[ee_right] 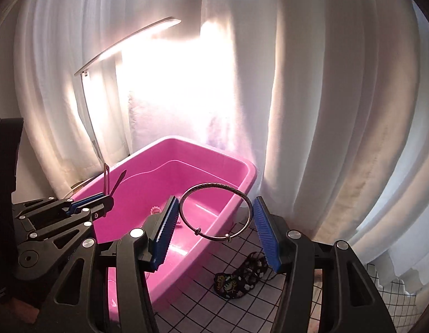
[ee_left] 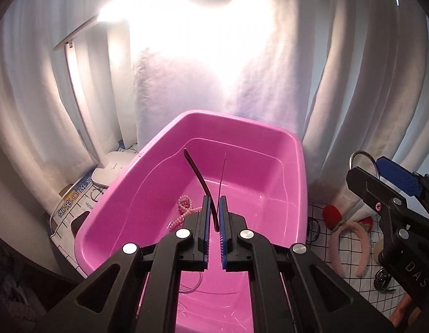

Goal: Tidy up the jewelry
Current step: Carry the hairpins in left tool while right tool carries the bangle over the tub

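Left gripper (ee_left: 214, 216) clenched on thin dark hairband (ee_left: 199, 183); right gripper (ee_right: 214, 222) grasping silver bangle (ee_right: 216, 212) across its width. Both over pink tub (ee_left: 300, 172), pearl strand (ee_left: 185, 209) on tub floor. Step: deposit. Next, likely lower inside rim, release.

Both claws are looking black, the left claw (ee_left: 213, 216) and right claw (ee_right: 214, 222), wearing bumpy blue pads (ee_right: 265, 234), shiny round silver screws (ee_left: 184, 233) and white letters.
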Action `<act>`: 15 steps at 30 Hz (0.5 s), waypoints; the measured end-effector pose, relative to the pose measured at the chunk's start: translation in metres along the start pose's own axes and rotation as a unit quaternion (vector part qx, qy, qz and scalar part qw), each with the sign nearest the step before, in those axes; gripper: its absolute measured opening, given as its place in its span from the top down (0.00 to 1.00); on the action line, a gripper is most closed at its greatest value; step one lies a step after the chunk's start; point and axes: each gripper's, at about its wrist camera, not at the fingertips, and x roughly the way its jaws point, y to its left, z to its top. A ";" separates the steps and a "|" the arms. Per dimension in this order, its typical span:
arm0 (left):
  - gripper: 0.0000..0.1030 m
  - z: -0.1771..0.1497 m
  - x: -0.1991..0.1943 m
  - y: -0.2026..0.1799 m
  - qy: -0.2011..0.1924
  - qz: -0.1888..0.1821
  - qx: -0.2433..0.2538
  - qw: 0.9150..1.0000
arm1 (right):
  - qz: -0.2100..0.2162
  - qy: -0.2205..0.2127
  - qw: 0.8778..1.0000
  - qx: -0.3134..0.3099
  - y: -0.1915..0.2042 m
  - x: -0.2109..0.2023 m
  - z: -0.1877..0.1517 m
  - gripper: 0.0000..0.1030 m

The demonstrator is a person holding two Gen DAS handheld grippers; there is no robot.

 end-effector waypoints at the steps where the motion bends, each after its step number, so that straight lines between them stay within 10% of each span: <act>1: 0.94 0.001 0.003 0.007 0.003 0.005 -0.004 1.000 | 0.006 0.003 1.000 -0.004 0.007 0.007 0.005 0.48; 15: 0.94 0.002 0.060 0.067 0.060 0.049 -0.047 0.996 | 0.034 0.088 0.995 -0.038 0.060 0.100 0.025 0.48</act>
